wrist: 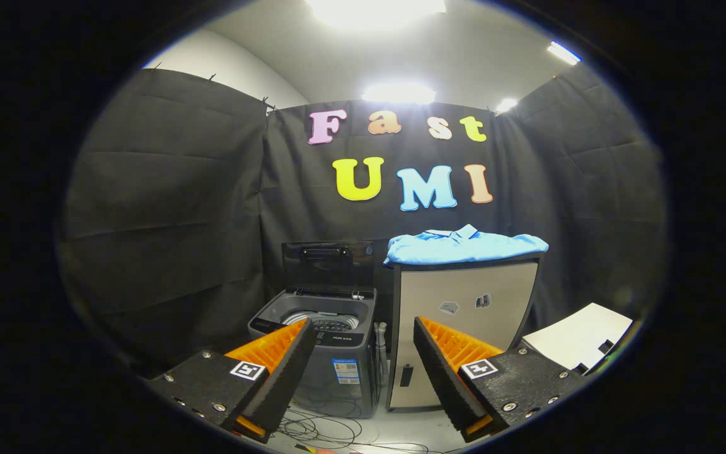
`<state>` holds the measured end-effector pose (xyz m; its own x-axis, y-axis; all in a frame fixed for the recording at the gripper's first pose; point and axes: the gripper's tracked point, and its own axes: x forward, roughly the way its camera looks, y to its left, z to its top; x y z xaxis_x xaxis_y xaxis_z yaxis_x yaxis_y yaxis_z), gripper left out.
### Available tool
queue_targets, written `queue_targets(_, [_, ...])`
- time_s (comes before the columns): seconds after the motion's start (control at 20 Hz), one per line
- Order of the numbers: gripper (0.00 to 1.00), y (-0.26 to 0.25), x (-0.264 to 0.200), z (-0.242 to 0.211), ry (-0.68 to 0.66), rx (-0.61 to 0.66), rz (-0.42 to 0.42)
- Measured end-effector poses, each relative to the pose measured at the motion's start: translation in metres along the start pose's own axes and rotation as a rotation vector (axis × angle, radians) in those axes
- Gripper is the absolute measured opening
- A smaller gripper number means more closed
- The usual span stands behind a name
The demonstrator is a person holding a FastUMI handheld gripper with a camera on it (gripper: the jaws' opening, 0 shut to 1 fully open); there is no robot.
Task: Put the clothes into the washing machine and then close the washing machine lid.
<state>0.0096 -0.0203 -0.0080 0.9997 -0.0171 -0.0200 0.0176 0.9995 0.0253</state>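
Blue folded shirt [466,246], soft cloth with a collar showing at the top, lies flat on top of a tall grey-fronted cabinet with a dark frame [464,315]. It sits well beyond the gripper [361,328], above and a little to the right of the gap between the fingers. Nothing between the fingers; they stand wide apart, holding nothing.

Fingers [281,372]: black foam pads on the inner faces, orange ribbed backing, black mounts with square marker tags. Both point forward toward the back of the booth.

Grey top-loading washing machine [319,353] stands on the floor just left of the cabinet, the two near each other with a narrow gap. Its dark lid [327,263] is raised upright against the black cloth wall, drum opening exposed, pale ring visible inside. The left fingertip overlaps the machine's front top edge in view, but the machine is clearly farther off.

Loose dark cables [325,429] lie tangled on the pale floor below the machine's front, between the finger bases. A white flat board [580,340] rests to the right, beyond the right finger.
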Motion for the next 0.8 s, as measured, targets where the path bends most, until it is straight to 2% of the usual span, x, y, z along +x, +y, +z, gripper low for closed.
queue_targets(0.8, [0.97,-0.0037,0.0015,0.0054,-0.005,0.009,-0.008])
